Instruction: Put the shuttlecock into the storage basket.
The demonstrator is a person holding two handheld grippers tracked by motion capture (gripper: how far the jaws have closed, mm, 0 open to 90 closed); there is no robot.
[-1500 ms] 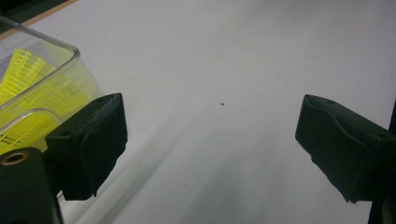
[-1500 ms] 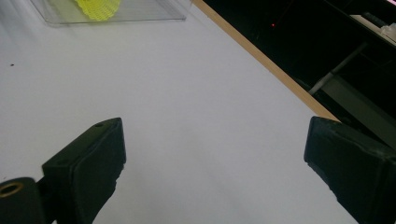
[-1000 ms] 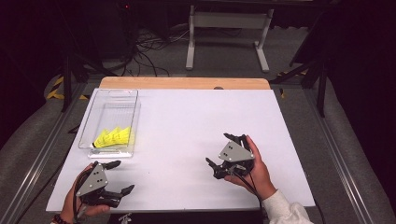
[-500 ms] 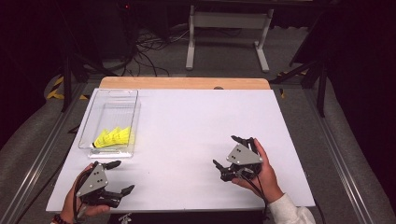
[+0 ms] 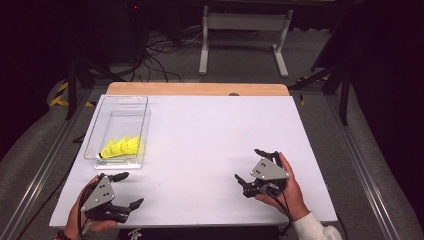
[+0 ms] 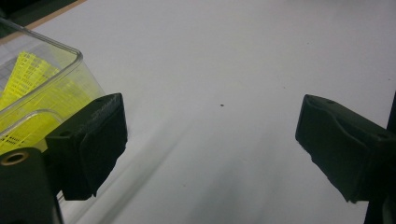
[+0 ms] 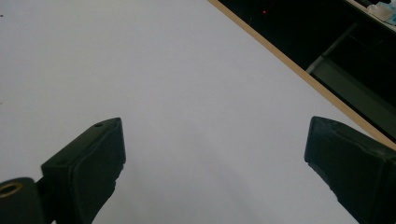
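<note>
Yellow shuttlecocks sit in the clear bin at ten o'clock; my left gripper and right gripper rest spread, empty; nothing looks left.

My high view looks forward and down over the whole white table from the near edge. My left gripper view skims low and close over that surface, catching the clear bin that the high view also has. My right gripper view sits equally low, facing the table's wooden edge.
</note>
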